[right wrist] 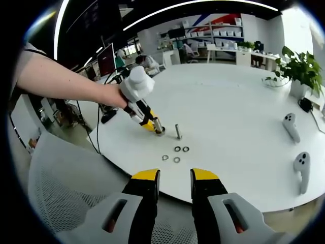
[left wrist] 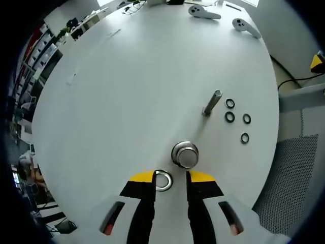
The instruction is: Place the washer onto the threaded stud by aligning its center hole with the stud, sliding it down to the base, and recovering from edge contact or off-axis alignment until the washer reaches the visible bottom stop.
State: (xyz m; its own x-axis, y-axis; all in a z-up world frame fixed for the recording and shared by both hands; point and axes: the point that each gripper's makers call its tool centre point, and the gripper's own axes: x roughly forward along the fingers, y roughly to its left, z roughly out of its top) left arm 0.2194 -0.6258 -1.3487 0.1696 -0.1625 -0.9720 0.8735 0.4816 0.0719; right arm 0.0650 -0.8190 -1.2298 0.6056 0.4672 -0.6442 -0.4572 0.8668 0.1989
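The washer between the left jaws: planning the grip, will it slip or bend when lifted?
The washer looks like shiny metal, so probably stiff and slick. It lies flat on the white table, so it may slide before lifting. The left gripper straddles it.

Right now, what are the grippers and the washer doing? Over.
Left gripper open, down at the table around a washer. Right gripper open, empty, held back off the table. Stud bare. Nothing blocking it.

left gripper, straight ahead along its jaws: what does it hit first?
Likely the washer lying on the white table between the open jaws of the left gripper. Just beyond sits a shiny metal cylinder. The threaded stud stands farther off, to the right.
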